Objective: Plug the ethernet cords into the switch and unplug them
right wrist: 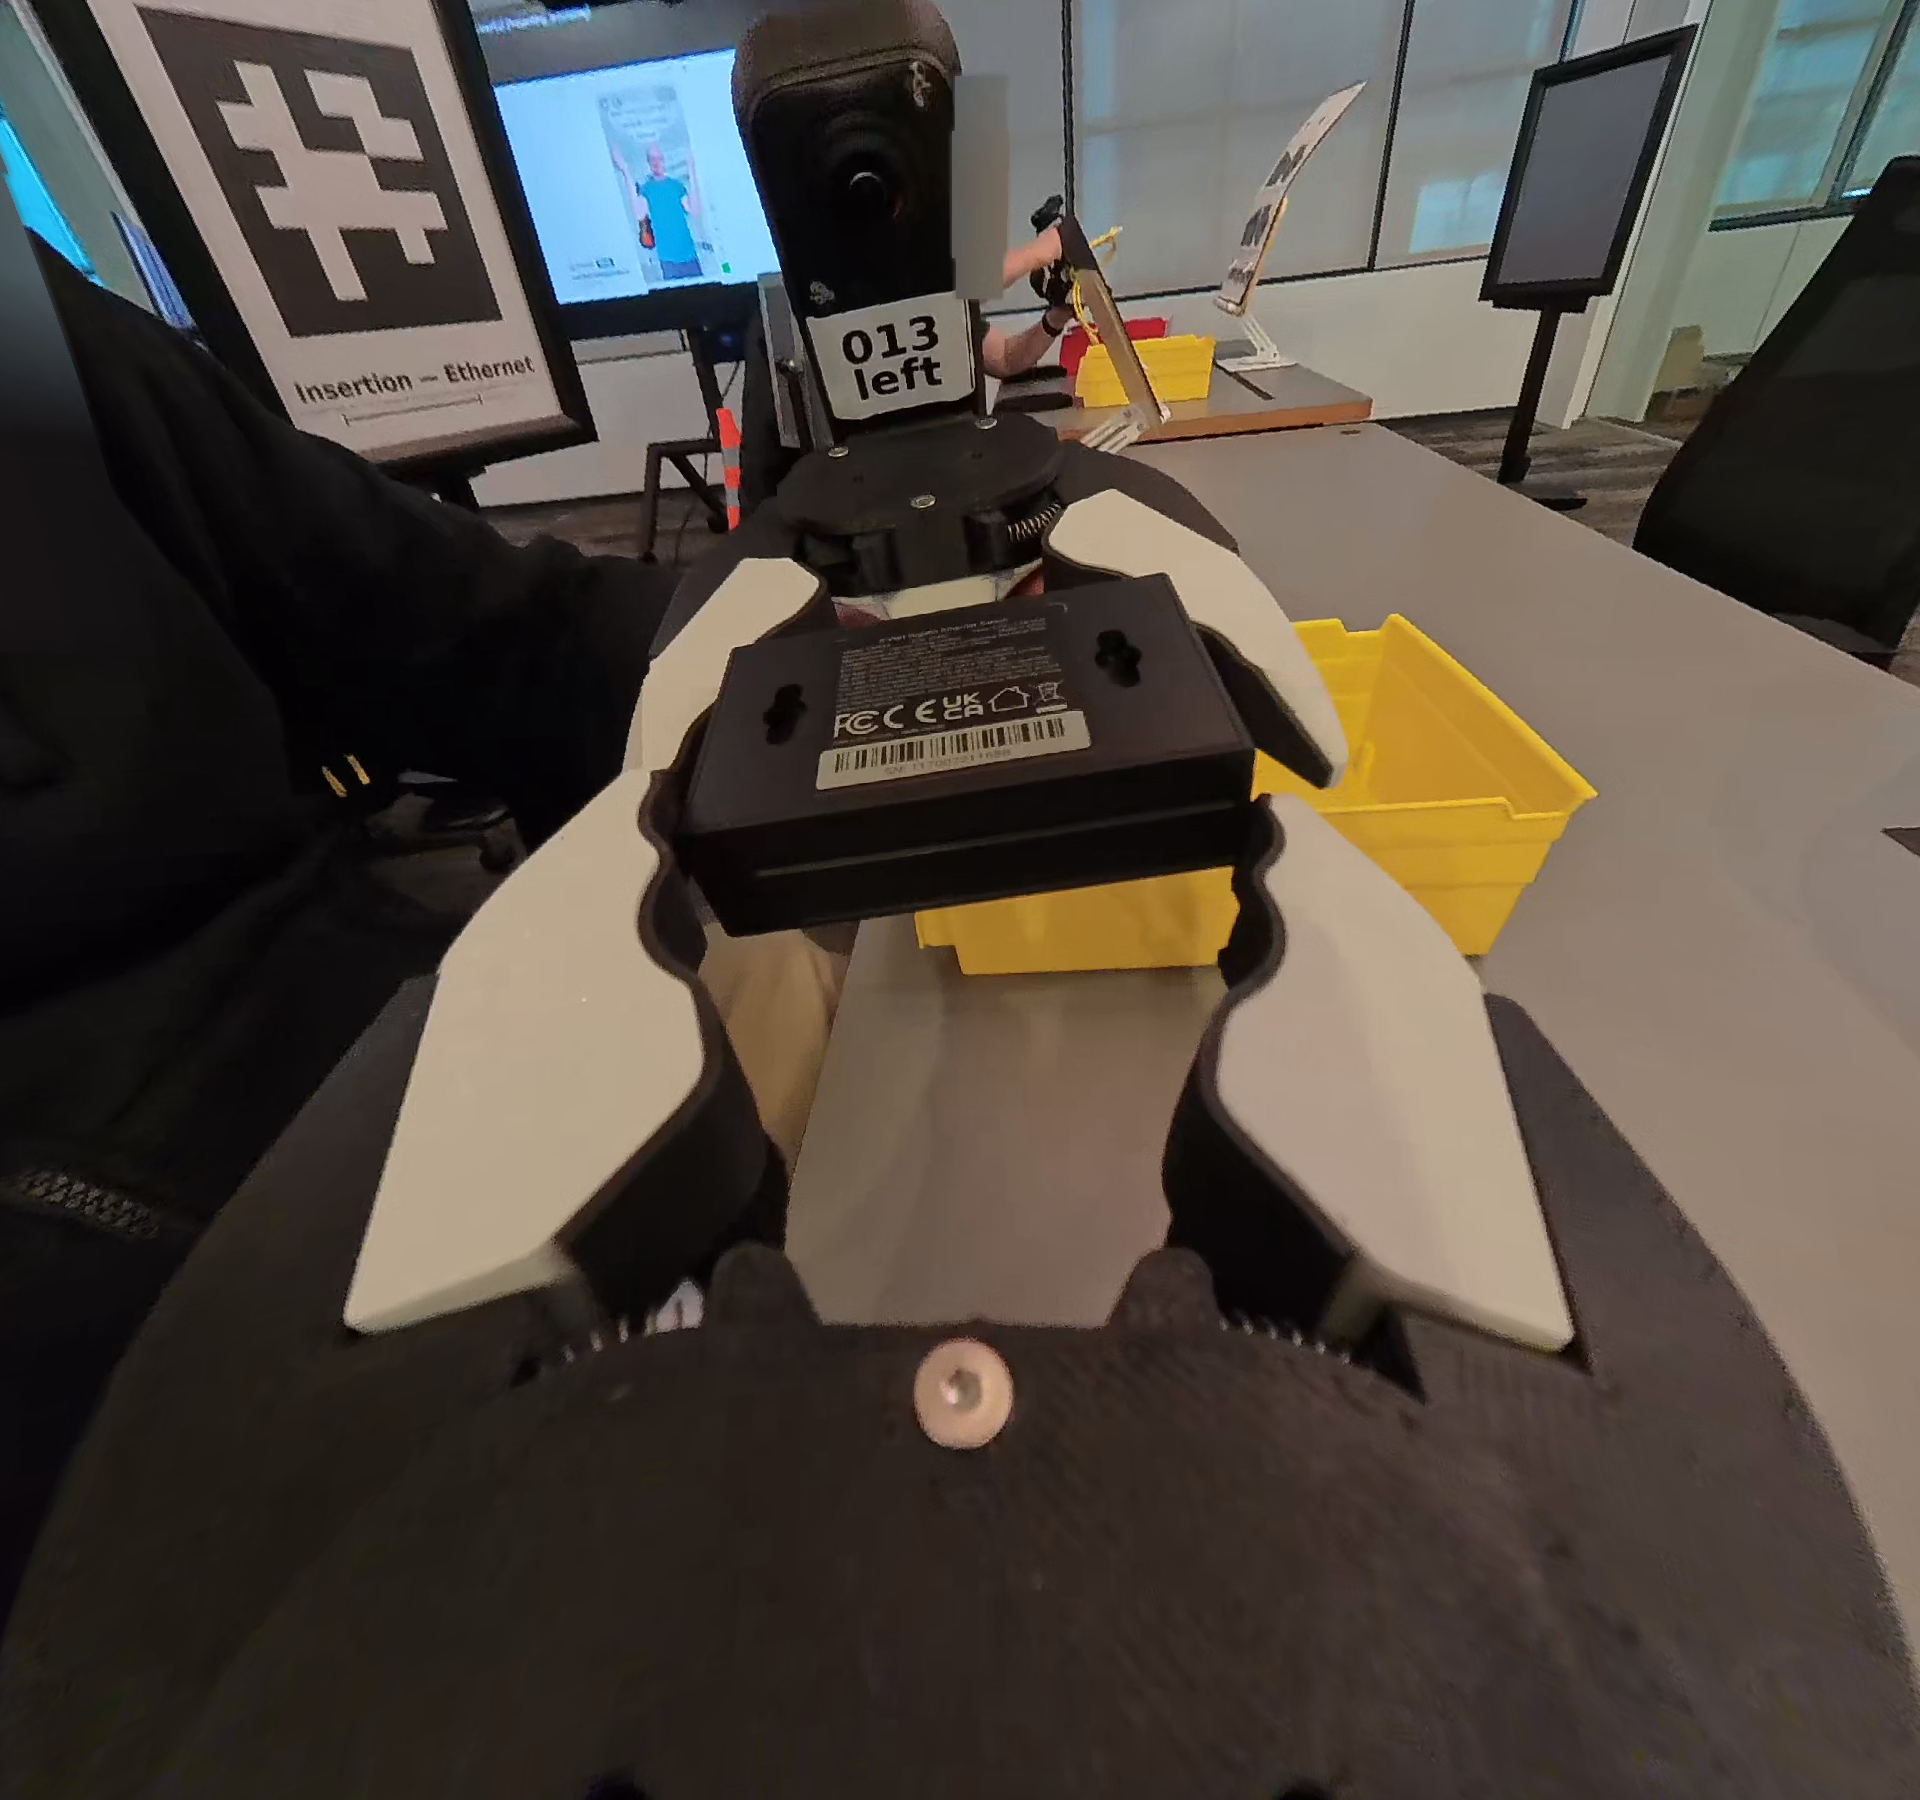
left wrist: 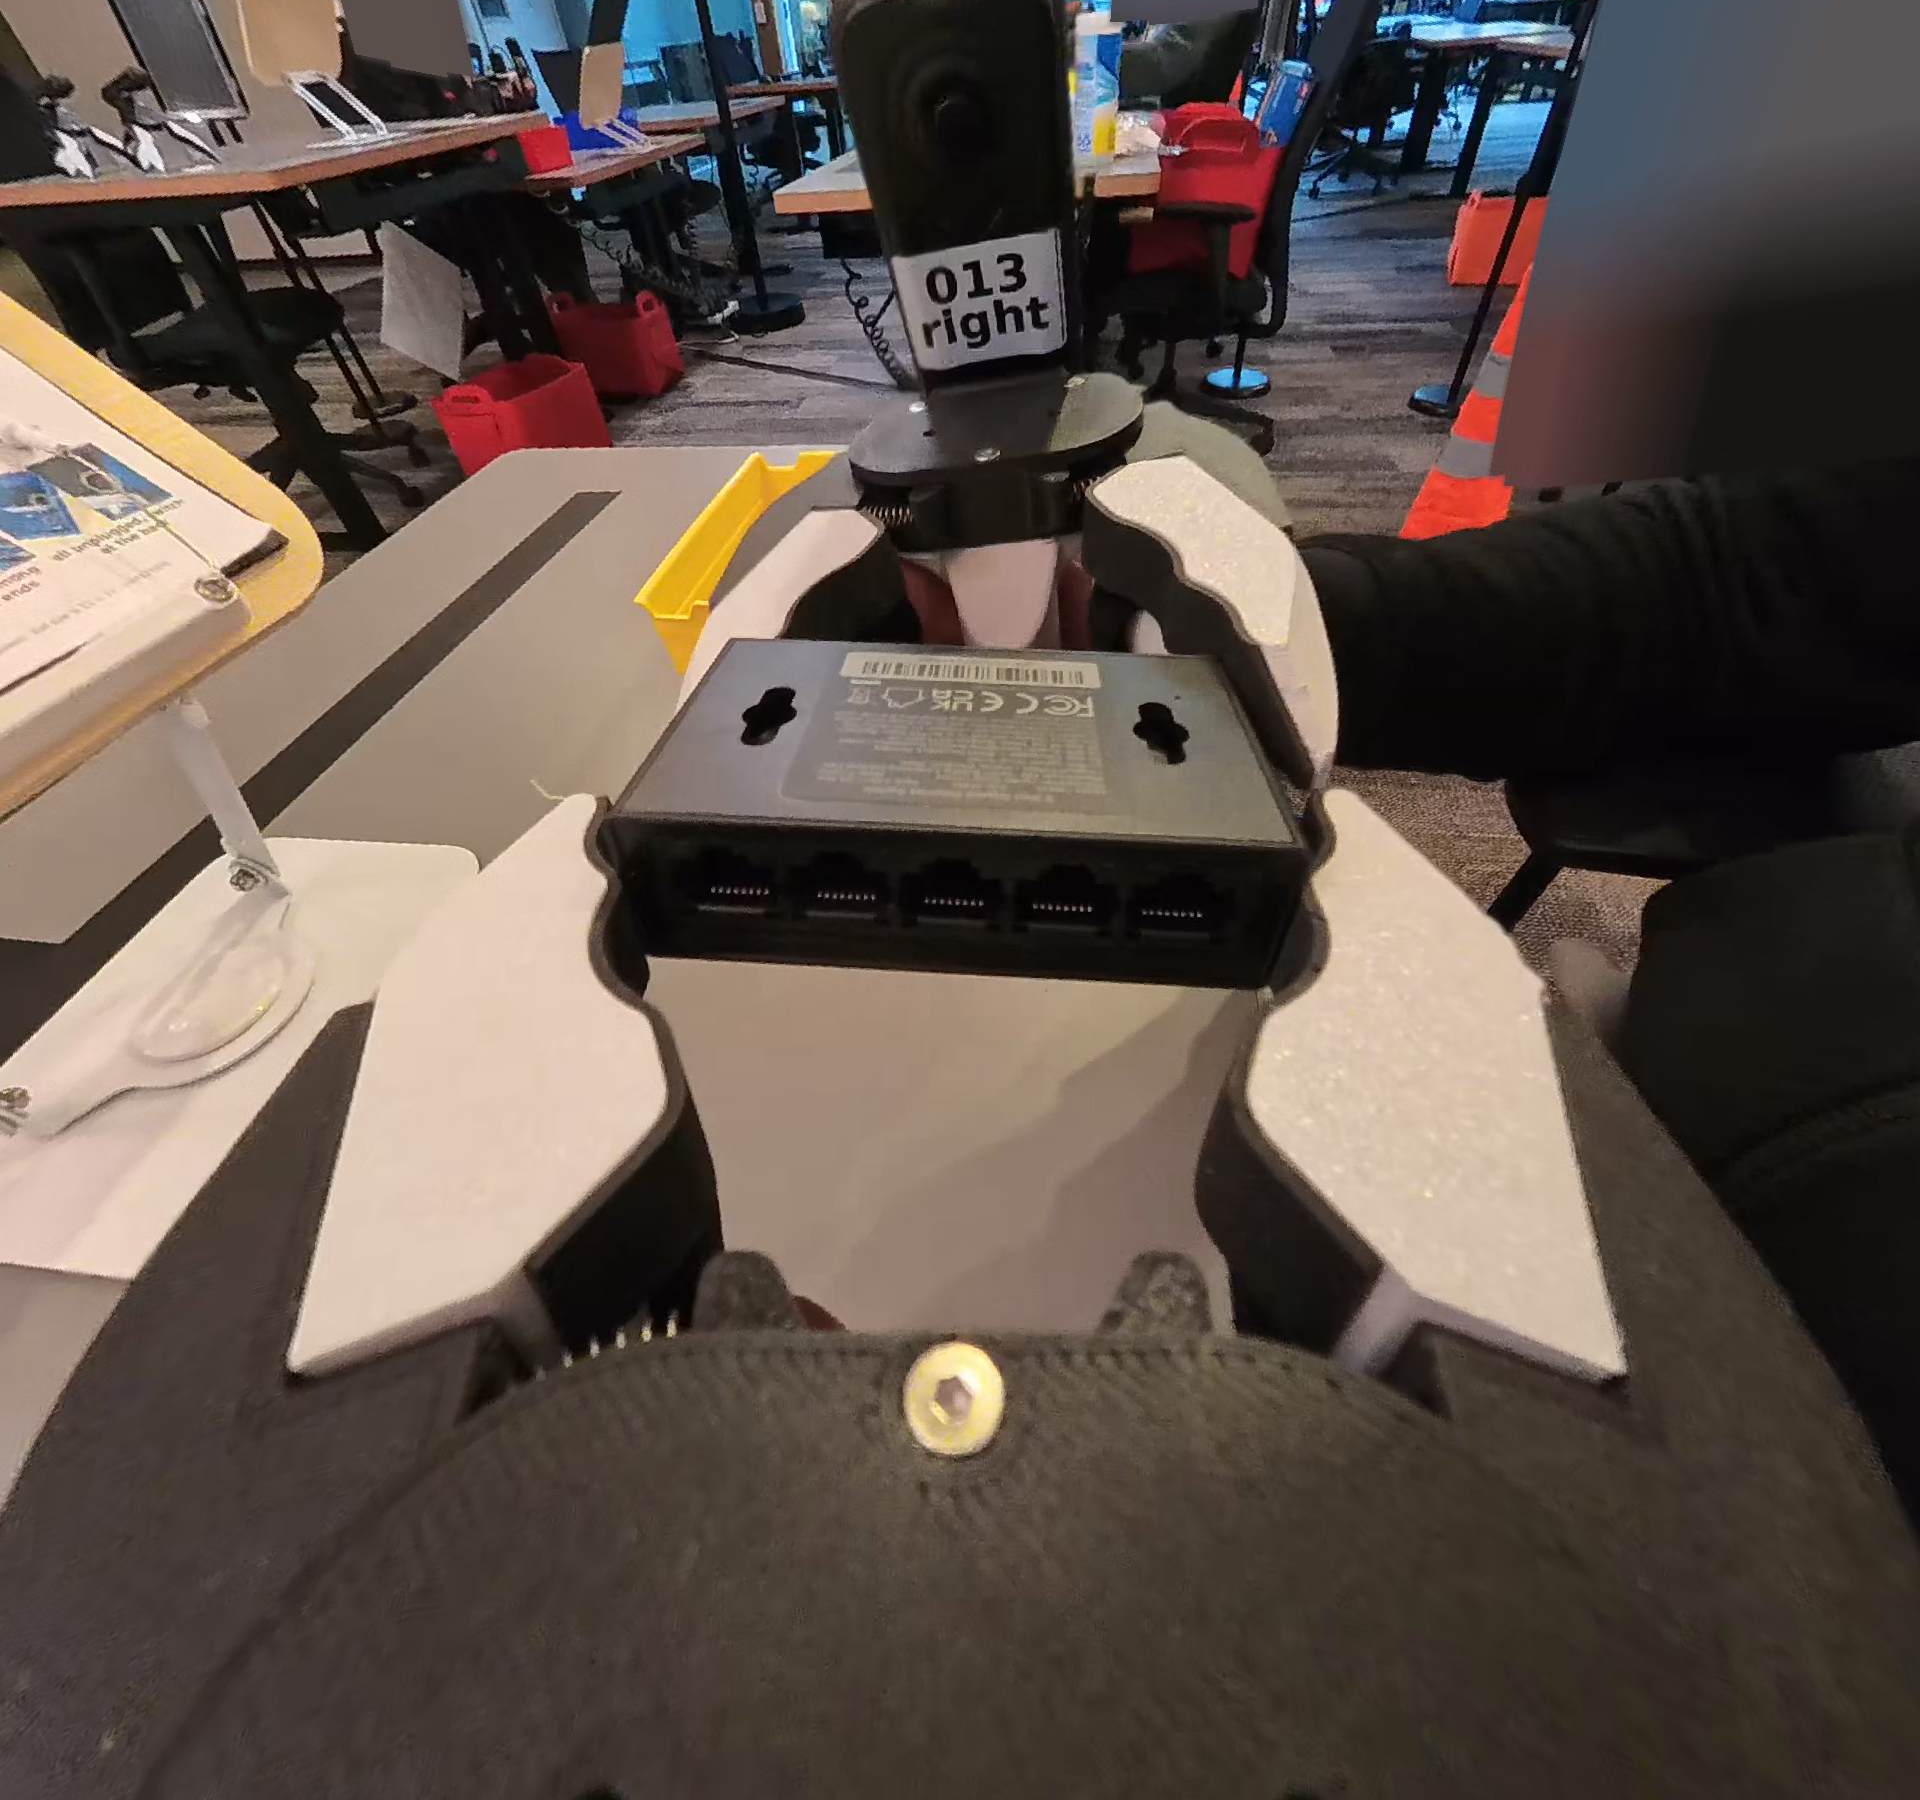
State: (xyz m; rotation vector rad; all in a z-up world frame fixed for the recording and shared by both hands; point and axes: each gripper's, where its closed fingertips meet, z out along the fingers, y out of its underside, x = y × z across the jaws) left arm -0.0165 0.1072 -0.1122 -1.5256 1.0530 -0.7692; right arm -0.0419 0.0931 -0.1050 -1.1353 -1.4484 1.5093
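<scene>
Fingers (left wrist: 582, 903) of both grippers clamp the switch (left wrist: 956, 815); only left view shows ports (left wrist: 951, 903).

Switch (right wrist: 961, 763) between both claws (underside up)

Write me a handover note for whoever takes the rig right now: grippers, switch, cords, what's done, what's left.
Left gripper: shut on the switch at its port end, fingers on both short sides.
Right gripper: closed on the far end of the same switch, facing the left gripper.
Switch: held in the air between both grippers, above the table, underside with its label up. All five ports face the left camera and are empty.
Yellow bin: on the table beside and below the switch.
Cords: none in view.
Done: switch picked up. No sign of any plugging.
Left: find the cords, plug them in, then unplug.
</scene>
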